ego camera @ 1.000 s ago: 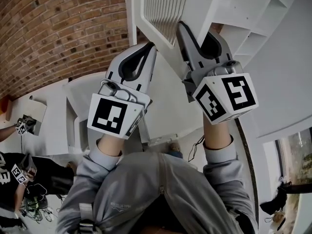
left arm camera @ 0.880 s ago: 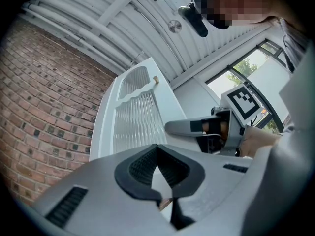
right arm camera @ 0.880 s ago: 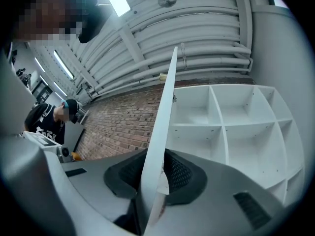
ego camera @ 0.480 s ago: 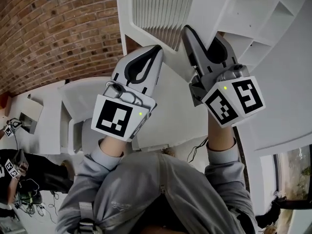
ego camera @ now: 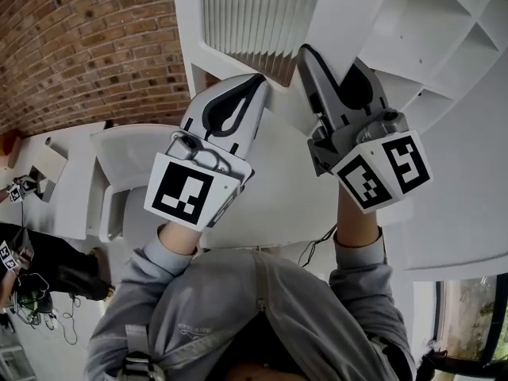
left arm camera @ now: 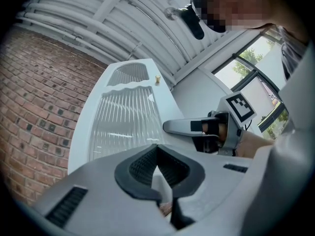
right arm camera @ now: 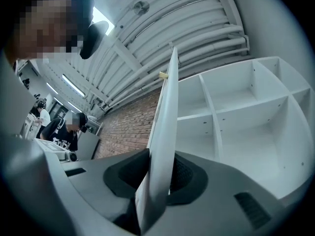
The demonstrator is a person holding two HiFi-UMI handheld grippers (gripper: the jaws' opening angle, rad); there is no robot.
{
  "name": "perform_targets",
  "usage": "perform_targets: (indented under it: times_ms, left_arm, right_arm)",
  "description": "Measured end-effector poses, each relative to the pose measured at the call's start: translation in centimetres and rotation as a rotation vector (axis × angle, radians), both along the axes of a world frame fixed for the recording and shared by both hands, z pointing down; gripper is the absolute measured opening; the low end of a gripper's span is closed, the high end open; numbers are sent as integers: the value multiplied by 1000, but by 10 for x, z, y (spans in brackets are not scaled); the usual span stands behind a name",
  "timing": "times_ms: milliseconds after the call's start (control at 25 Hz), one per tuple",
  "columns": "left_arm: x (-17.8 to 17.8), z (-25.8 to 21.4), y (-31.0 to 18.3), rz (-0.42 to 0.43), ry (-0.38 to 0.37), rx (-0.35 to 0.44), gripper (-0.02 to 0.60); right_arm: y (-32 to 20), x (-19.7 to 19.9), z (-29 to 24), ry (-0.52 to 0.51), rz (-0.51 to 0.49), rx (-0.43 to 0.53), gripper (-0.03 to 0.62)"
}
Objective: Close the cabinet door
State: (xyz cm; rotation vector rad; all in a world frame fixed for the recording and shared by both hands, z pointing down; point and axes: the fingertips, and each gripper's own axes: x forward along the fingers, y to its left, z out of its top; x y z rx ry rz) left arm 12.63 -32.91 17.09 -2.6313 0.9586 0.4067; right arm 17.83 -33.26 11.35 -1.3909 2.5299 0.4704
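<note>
The right gripper, fingers just loosening, pinches the white ribbed cabinet door's edge to steer it; the left gripper, fingers together, presses its face.

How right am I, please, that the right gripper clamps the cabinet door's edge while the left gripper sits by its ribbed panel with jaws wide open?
Only the jaws are wrong: the left gripper view shows the left gripper shut and empty. The rest stands.

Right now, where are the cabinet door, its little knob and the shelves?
cabinet door [right arm camera: 165, 122]: right gripper view, its thin white edge.
knob [left arm camera: 157, 77]: left gripper view, the small gold head.
shelves [right arm camera: 243, 90]: right gripper view, back wall of one compartment.
</note>
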Motion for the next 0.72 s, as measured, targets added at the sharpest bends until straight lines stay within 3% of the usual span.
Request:
perform_targets:
  times_ms: [720]
  left_arm:
    - [39,9,-47,-108,-25,-28,6]
  right_arm:
    - [-50,32,3,-30,-179,-7,123]
